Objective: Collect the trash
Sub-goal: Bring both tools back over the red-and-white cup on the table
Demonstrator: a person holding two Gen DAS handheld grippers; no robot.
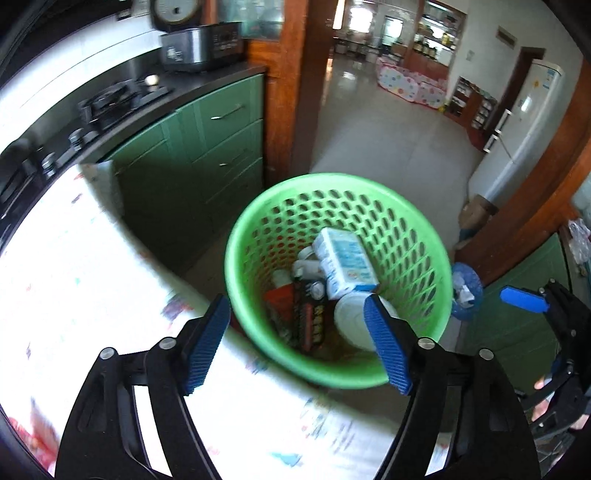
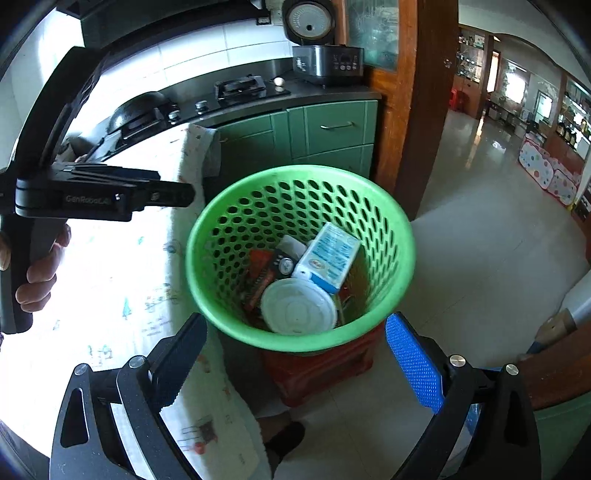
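Both my left gripper [image 1: 297, 341] and right gripper [image 2: 295, 363] gape empty above the green basket [image 2: 207, 299] holding a carton [image 2: 327, 260].

Daylight floods in from the far room's windows [image 1: 364, 16], w/ glare on the floor tiles [image 1: 347, 79]. The patterned cloth [image 2: 122, 280] on my bench is blown out nearly white in both views. Cabinet fronts [image 1: 177, 192] sit in shadow. Left view is motion-blurred, esp. near my fingers [image 1: 388, 343]; heavy fisheye bending and dark vignette at the corners.
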